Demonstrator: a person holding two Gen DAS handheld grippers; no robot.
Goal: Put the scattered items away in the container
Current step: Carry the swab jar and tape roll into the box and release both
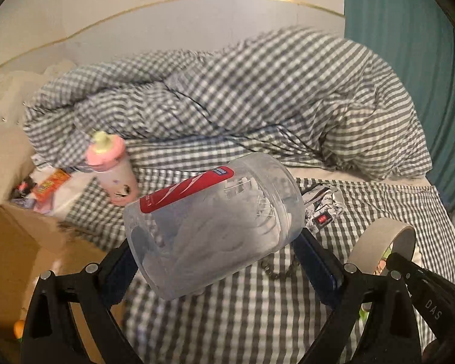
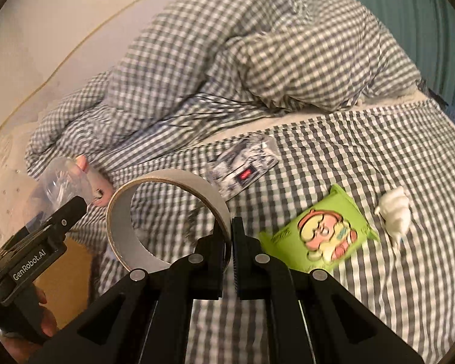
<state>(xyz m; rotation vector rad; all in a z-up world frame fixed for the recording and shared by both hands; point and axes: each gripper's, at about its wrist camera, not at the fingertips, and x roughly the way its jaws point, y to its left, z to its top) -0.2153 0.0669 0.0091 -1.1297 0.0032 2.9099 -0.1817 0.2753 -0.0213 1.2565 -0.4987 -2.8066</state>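
Jar (image 1: 212, 227) between left tongs (image 1: 215, 261) — clamped

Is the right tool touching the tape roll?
Touching. The right wrist view shows the right tool shut on the wall of the tape roll, which is lifted off the bed.

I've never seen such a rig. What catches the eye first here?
A clear plastic jar with a red label, tilted between the left gripper fingers above the grey checked bedsheet. Beside it, the right gripper pinches a beige tape roll, near a bright green cartoon packet.
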